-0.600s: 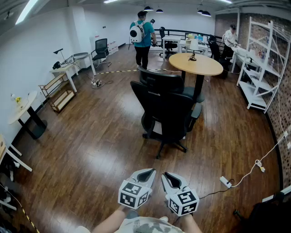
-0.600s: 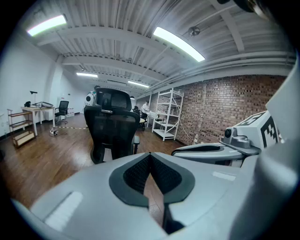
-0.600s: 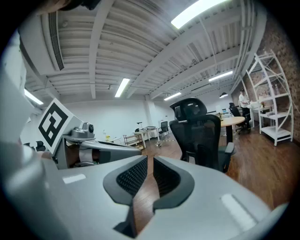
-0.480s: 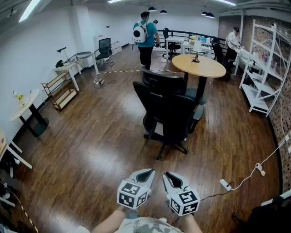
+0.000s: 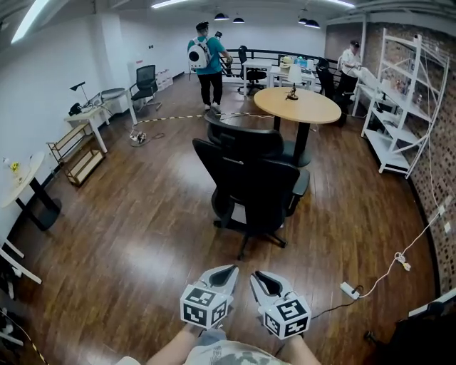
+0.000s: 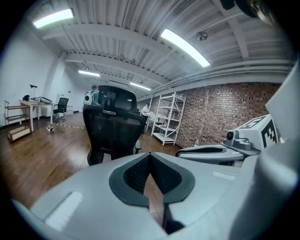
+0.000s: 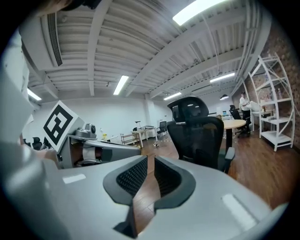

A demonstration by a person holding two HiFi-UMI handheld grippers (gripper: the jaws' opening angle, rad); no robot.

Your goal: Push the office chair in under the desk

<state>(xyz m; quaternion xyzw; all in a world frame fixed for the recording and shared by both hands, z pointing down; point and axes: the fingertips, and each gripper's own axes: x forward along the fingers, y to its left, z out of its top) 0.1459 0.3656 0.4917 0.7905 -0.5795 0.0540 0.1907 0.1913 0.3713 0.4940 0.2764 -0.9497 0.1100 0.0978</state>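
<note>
Approach step. The left gripper (image 5: 226, 270) is closed and empty. The right gripper (image 5: 259, 275) is a slit apart, also empty. Both hang low, well short of the chair (image 5: 255, 187), which stands with its back to us, just before the desk (image 5: 297, 105). The next move likely calls for walking up and pressing the backrest forward. Since the earlier frame the view swings slightly; the chair sits unmoved.

Dark wood flooring (image 5: 128, 228) is being lit by ceiling strips (image 5: 28, 18); white shelving (image 5: 395, 100) is being backed by seemingly brick walling (image 5: 443, 142).
</note>
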